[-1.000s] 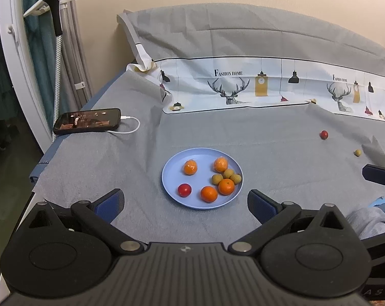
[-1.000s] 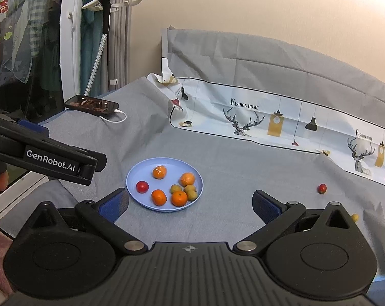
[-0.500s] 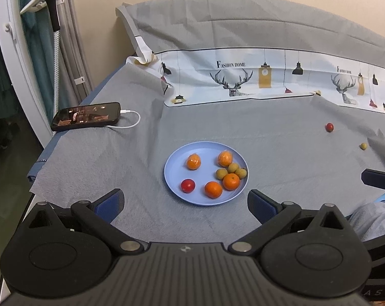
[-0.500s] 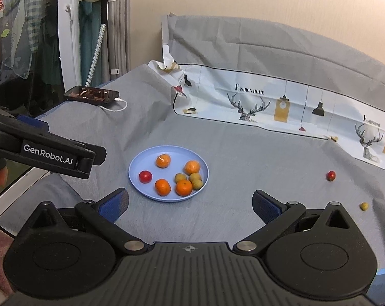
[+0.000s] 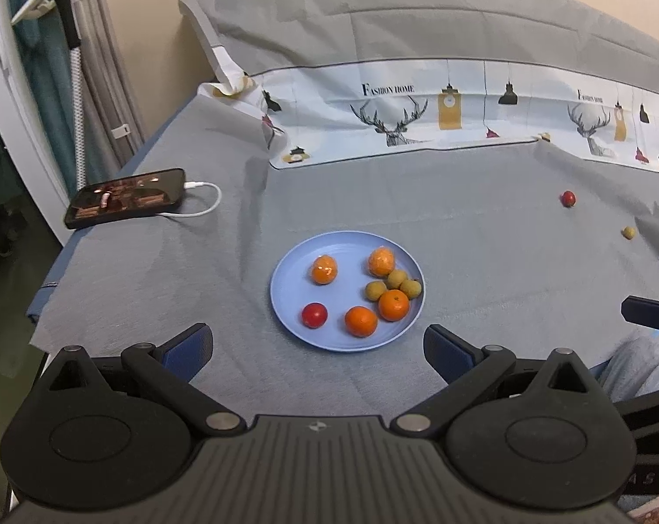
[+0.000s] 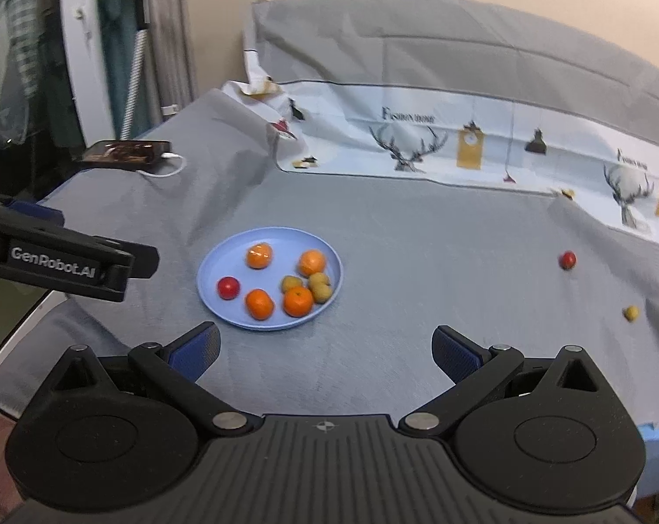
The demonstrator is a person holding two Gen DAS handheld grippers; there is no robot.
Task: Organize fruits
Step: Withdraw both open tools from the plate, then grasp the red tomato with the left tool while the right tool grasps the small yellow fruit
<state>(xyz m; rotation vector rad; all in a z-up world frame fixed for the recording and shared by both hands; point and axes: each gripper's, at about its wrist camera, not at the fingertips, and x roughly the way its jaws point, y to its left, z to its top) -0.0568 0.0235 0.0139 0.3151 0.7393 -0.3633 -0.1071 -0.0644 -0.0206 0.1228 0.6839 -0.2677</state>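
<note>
Both my claws hang spread and empty. The stray red fruit and yellow fruit lie right of the blue plate, nearer my right claw.

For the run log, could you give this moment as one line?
left gripper: open, empty | right gripper: open, empty | blue plate: eight fruits | cloth: red fruit, yellow fruit
</note>
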